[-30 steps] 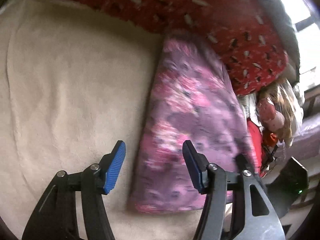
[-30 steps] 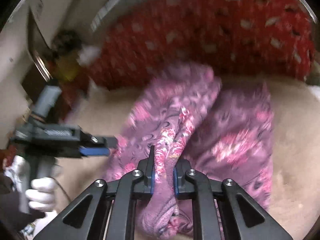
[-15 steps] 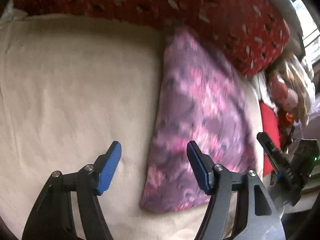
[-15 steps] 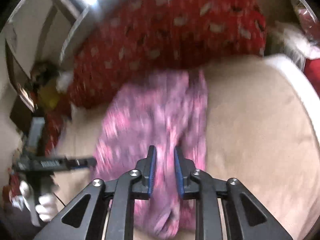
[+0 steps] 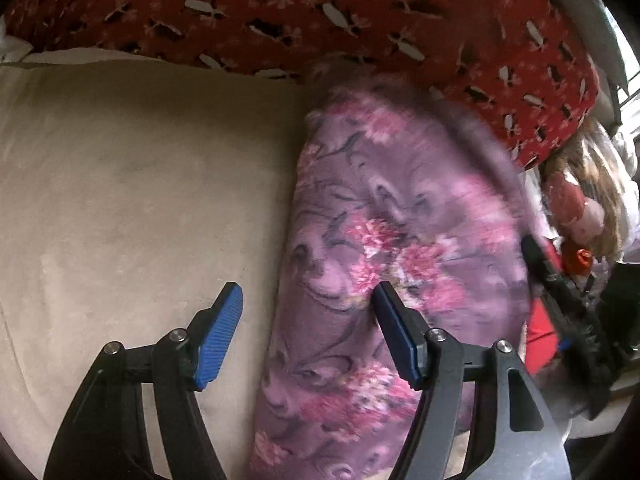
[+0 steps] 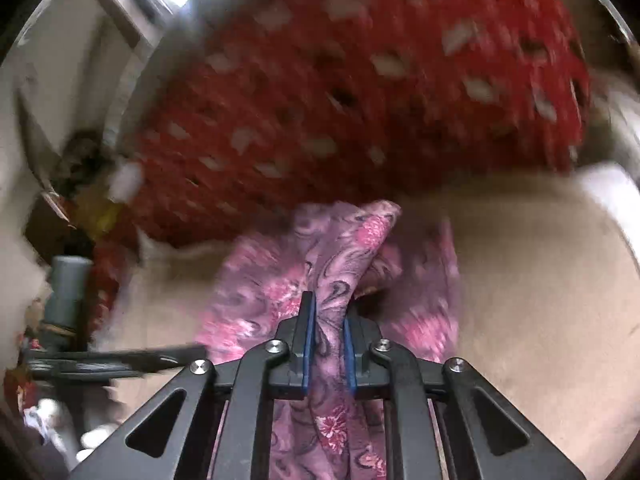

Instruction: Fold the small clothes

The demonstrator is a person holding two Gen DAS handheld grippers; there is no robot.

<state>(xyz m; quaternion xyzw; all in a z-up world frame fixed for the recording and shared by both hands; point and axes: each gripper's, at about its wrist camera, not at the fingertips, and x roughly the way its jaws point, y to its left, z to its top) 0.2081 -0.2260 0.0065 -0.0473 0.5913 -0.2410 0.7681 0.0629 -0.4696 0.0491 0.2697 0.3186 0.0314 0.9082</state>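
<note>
— Purple floral fleece garment (image 5: 396, 248), soft and folded long, lies on the beige suede-like cushion (image 5: 132, 184), against the red patterned pillow (image 5: 360, 12)

— And the jaws?

— Right gripper (image 6: 328, 340) is clamped on a bunched fold of that fleece. Left gripper (image 5: 310, 336) is opening wide above the garment's edge, ribbed blue pads (image 5: 218, 332) pressing on nothing

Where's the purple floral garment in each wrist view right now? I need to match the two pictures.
Left wrist: purple floral garment fills centre-right, lying on the beige cover.
Right wrist: it runs from centre to bottom edge, a fold pinched in the right gripper.
Shared landmark: red patterned cushion behind it.
</note>
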